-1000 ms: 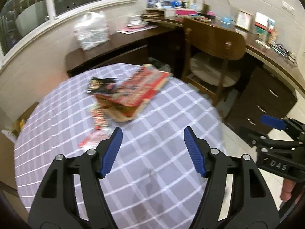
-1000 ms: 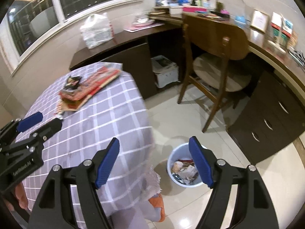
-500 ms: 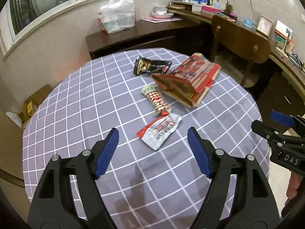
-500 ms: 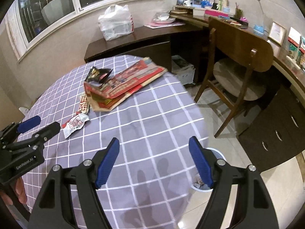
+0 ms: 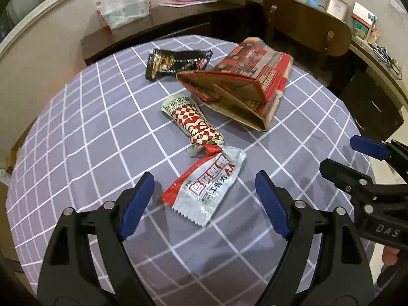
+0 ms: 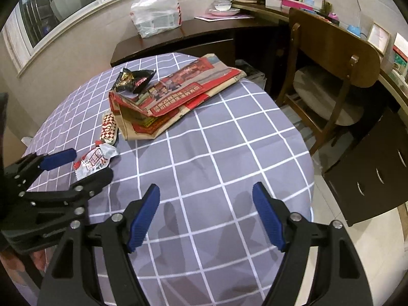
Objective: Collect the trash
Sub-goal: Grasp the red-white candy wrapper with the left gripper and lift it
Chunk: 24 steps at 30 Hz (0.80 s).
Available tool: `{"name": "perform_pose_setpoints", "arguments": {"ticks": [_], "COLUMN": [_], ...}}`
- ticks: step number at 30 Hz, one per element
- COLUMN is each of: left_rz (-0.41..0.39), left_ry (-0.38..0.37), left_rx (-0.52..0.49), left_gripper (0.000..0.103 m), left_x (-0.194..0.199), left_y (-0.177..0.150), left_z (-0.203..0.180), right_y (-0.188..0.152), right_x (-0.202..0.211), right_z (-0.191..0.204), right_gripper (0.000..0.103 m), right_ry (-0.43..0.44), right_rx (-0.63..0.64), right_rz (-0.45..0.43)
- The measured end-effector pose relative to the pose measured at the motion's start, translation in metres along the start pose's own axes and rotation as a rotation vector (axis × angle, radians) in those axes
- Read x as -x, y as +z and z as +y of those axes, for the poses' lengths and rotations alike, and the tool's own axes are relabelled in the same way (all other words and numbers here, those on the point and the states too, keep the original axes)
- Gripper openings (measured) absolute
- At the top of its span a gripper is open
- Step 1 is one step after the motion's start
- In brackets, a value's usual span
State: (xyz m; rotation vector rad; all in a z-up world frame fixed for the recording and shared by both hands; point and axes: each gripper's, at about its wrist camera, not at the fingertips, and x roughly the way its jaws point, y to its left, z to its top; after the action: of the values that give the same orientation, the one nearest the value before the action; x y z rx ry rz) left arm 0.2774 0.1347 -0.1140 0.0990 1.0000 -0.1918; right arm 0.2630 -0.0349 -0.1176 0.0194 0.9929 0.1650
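A red and white snack wrapper lies on the round checked table, between the open fingers of my left gripper, which hovers just above it. It also shows in the right wrist view. Beyond it lie a red checkered wrapper, a black wrapper and a flattened red paper bag. My right gripper is open and empty over the table's right part, and shows at the right in the left wrist view.
A wooden chair stands right of the table. A dark desk runs along the wall with a white plastic bag, dishes and books. Dark drawers stand at the right, over tiled floor.
Both grippers have moved forward and down over the table. The red and white wrapper now lies between my left gripper's fingers. The bin seen earlier under the right gripper is out of view.
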Motion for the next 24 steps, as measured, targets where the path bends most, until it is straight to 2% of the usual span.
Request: {"name": "perform_pose_setpoints", "arguments": {"ticks": [1,2,3,5,7,8,9,12,14,19,24], "left_rz": [-0.012,-0.023,-0.023,-0.017,-0.021,-0.019,-0.019,-0.034,-0.033,-0.064,-0.096], "left_ry": [-0.001,0.001,0.000,-0.011,-0.036,-0.051,-0.062,-0.029,-0.050,-0.039,-0.023], "left_rx": [0.003,0.006,0.011,0.040,0.098,0.124,0.157,0.217,0.268,0.324,0.365], "left_gripper": [0.065,0.049,0.037,0.033,0.024,0.011,0.011,0.011,0.011,0.011,0.011], "left_x": [-0.001,0.001,0.004,0.007,0.013,0.015,0.017,0.022,0.025,0.035,0.045], "left_y": [0.000,0.000,-0.001,-0.003,-0.007,-0.009,-0.012,-0.021,-0.027,-0.033,-0.035], "left_z": [0.001,0.003,0.004,0.010,0.019,0.023,0.028,0.040,0.051,0.071,0.097], "right_y": [0.001,0.002,0.003,0.005,0.009,0.010,0.012,0.016,0.017,0.026,0.041], "right_x": [-0.002,-0.005,-0.006,-0.008,-0.008,-0.007,-0.007,-0.003,-0.002,-0.011,-0.024], "right_z": [0.001,0.003,0.004,0.007,0.014,0.018,0.022,0.038,0.051,0.087,0.112], "right_gripper": [0.074,0.074,0.074,0.074,0.074,0.074,0.074,0.074,0.073,0.059,0.059], "right_ry": [-0.003,-0.008,-0.011,-0.006,0.006,0.020,0.033,0.110,0.151,0.218,0.220], "right_rx": [0.007,0.013,0.018,0.029,0.052,0.067,0.077,0.121,0.159,0.240,0.269], "right_rz": [0.003,0.007,0.011,0.016,0.013,0.009,0.009,0.016,0.017,0.052,0.064]}}
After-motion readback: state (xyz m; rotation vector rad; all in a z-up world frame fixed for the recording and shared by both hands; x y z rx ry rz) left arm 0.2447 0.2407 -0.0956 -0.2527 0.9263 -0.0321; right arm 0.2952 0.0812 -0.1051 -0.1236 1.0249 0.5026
